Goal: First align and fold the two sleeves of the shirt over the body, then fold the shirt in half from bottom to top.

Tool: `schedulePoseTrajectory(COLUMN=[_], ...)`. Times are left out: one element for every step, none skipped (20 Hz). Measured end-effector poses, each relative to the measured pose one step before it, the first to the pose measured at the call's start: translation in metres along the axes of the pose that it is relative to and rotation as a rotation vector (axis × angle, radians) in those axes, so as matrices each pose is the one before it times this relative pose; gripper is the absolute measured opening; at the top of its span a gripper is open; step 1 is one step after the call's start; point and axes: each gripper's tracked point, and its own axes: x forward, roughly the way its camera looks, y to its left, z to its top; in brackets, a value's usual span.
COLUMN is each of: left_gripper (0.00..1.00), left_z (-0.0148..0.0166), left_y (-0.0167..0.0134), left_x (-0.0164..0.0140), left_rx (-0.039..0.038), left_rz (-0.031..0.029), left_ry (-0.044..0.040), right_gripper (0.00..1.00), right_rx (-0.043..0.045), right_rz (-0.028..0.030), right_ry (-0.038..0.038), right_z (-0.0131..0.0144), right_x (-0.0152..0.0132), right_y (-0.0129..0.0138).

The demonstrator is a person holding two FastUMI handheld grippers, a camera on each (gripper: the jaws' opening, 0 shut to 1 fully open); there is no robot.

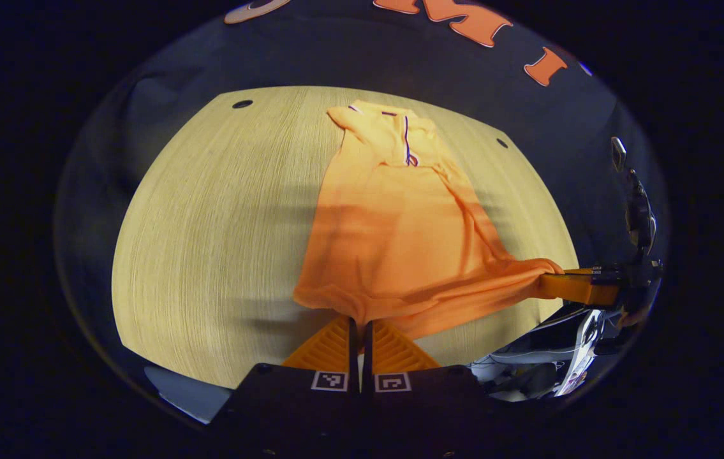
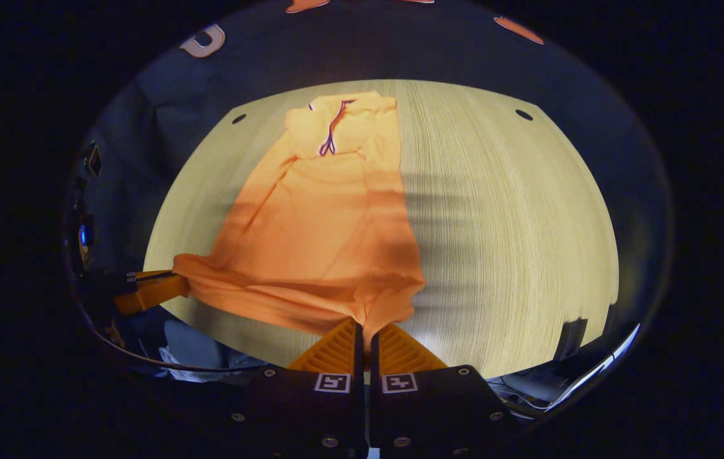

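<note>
An orange shirt point(image 1: 393, 229) lies lengthwise on the wooden table point(image 1: 221, 229), its collar point(image 1: 400, 127) at the far end, its sleeves folded in over the body. My left gripper point(image 1: 360, 324) is shut on the near hem at one bottom corner. At the right of the left gripper view, my right gripper point(image 1: 550, 284) pinches the other bottom corner, with the hem stretched between the two. In the right gripper view the shirt point(image 2: 323, 223) runs away from my right gripper point(image 2: 367, 328), which is shut on the hem. My left gripper point(image 2: 173, 284) holds the far corner at the left.
The table point(image 2: 515, 223) has small dark holes point(image 1: 242, 103) near its far corners. Its near edge runs just under both grippers. Pale clutter point(image 1: 546, 357) lies below the table edge at the right of the left gripper view.
</note>
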Motion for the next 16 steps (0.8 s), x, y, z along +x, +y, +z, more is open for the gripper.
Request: schedulePoseTrajectory(left_gripper=[0.01,0.01,0.01,0.01,0.01,0.01,0.01,0.01,0.01,0.01,0.01,0.01,0.01,0.01,0.01,0.01], left_z=[0.01434,0.01385,0.01444,0.01269,0.01397,0.01543,0.01787,0.01541,0.01557,0.01438,0.01541,0.01597,0.01650,0.01582,0.01691,0.01182], left_y=[0.00031,0.00066,0.00224,0.00195,-0.00258,-0.00163,0.00072,-0.00231,-0.00246,-0.00313,-0.00088,0.00025,0.00130,-0.00006,0.00067,-0.00071], left_x=[0.00036,0.00064,0.00091,0.00193,0.00210,0.00368,0.00700,0.00655,0.00609,0.01023,0.00871,0.00849,0.01087,0.01181,0.01380,0.01400], left_rx=[-0.00165,-0.00293,-0.00230,-0.00880,-0.01056,-0.00084,0.00844,0.00279,-0.00550,-0.00372,-0.00265,-0.00126,-0.00554,-0.00965,-0.00724,-0.00049], left_rz=[-0.00289,0.00068,0.00312,-0.00258,-0.00731,0.00182,0.00996,0.00463,-0.00105,-0.00009,0.00265,0.00592,0.00506,0.00300,0.00422,0.00601], left_ry=[-0.02171,-0.01697,-0.01331,-0.00962,-0.01411,-0.01293,-0.01065,-0.00820,-0.01044,-0.00830,-0.01259,-0.00925,-0.01377,-0.00739,-0.00573,-0.00305], right_gripper=[0.04,0.04,0.04,0.04,0.04,0.04,0.04,0.04,0.04,0.04,0.04,0.04,0.04,0.04,0.04,0.04], right_rx=[-0.00458,0.00349,0.00218,0.00528,0.00127,0.00170,-0.00091,-0.00329,-0.00130,-0.00531,-0.00318,-0.00419,-0.01633,0.00220,0.00845,0.00147], right_rz=[0.00113,0.00169,0.00707,0.00041,-0.00124,0.00125,0.00520,0.00480,0.00057,-0.00012,0.00155,-0.01680,-0.01192,0.00901,0.01153,-0.00009], right_ry=[-0.01584,-0.01959,-0.01100,-0.01622,-0.01261,-0.01467,-0.00847,-0.00214,-0.01309,-0.00161,-0.00486,-0.00449,-0.00809,-0.00146,-0.00415,-0.00458], right_z=[0.01374,0.01274,0.01358,0.01511,0.01492,0.01453,0.01579,0.01341,0.01541,0.01590,0.01649,0.01395,0.01516,0.01324,0.01472,0.01378], right_x=[-0.00115,-0.00240,0.00077,0.00106,0.00327,0.00008,0.00326,0.00361,0.00323,0.00539,0.00912,0.00917,0.00870,0.00771,0.00957,0.01043], right_y=[0.00004,-0.00050,-0.00007,-0.00381,-0.00434,-0.00364,-0.00296,-0.00459,-0.00464,-0.00576,-0.00611,-0.00757,-0.00813,-0.00098,0.00080,-0.00201])
